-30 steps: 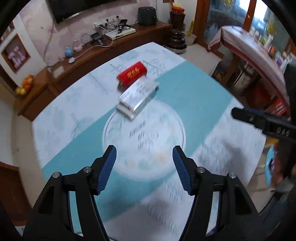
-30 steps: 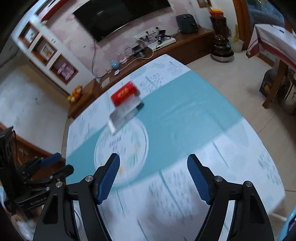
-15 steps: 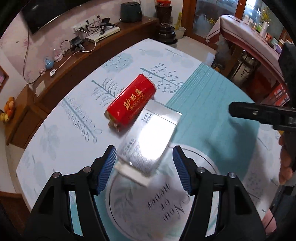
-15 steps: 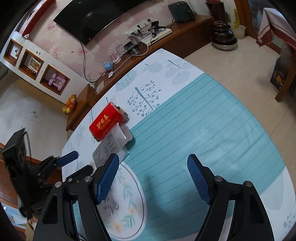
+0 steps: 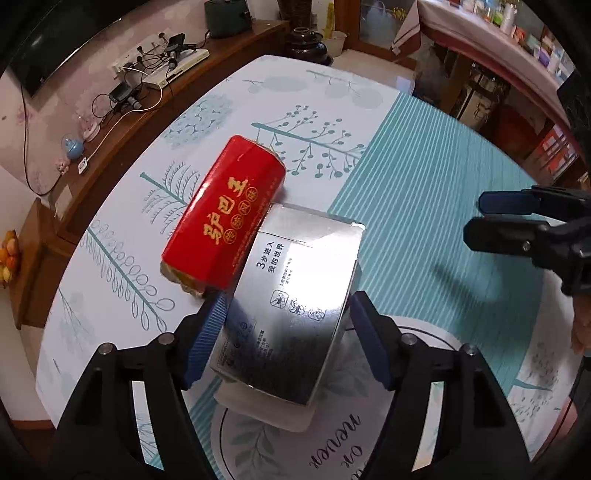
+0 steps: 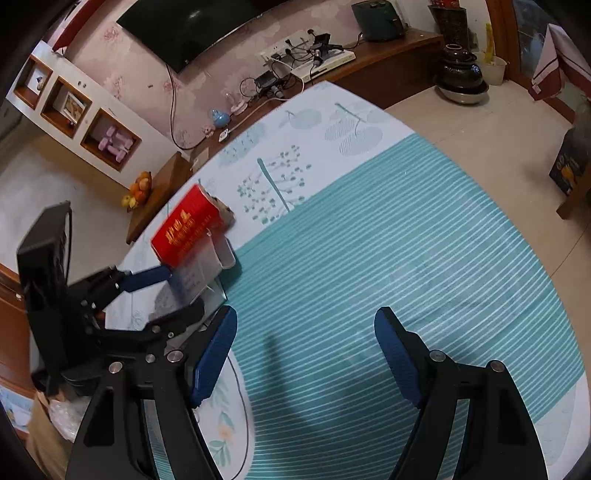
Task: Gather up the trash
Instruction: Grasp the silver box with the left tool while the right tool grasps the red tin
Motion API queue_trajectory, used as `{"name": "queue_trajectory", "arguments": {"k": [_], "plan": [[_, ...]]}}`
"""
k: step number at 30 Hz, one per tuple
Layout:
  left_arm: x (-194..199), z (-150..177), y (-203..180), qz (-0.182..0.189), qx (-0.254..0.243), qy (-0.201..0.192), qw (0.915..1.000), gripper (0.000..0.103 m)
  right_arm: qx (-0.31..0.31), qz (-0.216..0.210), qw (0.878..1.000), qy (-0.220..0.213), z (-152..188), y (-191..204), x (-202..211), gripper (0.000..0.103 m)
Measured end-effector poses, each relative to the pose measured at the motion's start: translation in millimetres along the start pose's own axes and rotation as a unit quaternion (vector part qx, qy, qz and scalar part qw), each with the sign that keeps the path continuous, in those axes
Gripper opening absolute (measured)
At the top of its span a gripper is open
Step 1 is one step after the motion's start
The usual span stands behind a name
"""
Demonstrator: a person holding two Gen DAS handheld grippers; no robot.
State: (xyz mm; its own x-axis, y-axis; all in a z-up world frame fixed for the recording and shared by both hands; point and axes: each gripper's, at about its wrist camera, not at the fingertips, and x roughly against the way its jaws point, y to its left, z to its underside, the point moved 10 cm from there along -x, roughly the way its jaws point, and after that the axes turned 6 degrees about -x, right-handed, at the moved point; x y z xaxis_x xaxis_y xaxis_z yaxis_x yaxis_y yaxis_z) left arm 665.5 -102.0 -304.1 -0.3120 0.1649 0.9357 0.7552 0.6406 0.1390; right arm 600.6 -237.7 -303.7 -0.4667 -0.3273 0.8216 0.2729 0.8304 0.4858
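Note:
A silver foil box (image 5: 295,295) lies flat on the patterned tablecloth (image 5: 424,184), its far corner against a red packet with gold lettering (image 5: 225,221). My left gripper (image 5: 287,302) points down over the silver box, jaws opening, with the box between the blue pads and not clamped. From the right wrist view the left gripper (image 6: 177,291) straddles that box (image 6: 201,266), and the red packet (image 6: 188,229) lies just beyond. My right gripper (image 6: 306,325) hangs open over the teal striped cloth with nothing between its fingers. It also shows at the right of the left wrist view (image 5: 476,218).
A wooden TV cabinet (image 5: 166,70) with cables and small devices runs behind the table's far edge. A fruit pile (image 6: 138,192) sits on its left end. A dark pot (image 6: 461,77) and a cardboard box (image 6: 569,166) stand on the floor. A cloth-covered side table (image 5: 480,33) is far right.
Both grippers came down and forward toward the table. The left one arrived over the silver box, which now sits between its jaws, and those jaws widened a little.

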Motion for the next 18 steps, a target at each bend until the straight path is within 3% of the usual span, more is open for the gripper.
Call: {"name": "queue_trajectory", "arguments": {"k": [8, 13, 18], "plan": [[-13.0, -6.3, 3.3, -0.008, -0.005, 0.008, 0.9999, 0.069, 0.018, -0.003, 1.000, -0.002, 1.7, 12.4, -3.9, 0.078], [-9.9, -3.9, 4.7, -0.012, 0.011, -0.013, 0.9998, 0.067, 0.020, -0.004, 1.000, -0.002, -1.0, 25.1, -5.4, 0.079], [3.6, 9.5, 9.2, 0.005, 0.070, -0.039, 0.9968, 0.063, 0.022, -0.011, 1.000, -0.002, -3.6, 42.1, -3.4, 0.079]]}}
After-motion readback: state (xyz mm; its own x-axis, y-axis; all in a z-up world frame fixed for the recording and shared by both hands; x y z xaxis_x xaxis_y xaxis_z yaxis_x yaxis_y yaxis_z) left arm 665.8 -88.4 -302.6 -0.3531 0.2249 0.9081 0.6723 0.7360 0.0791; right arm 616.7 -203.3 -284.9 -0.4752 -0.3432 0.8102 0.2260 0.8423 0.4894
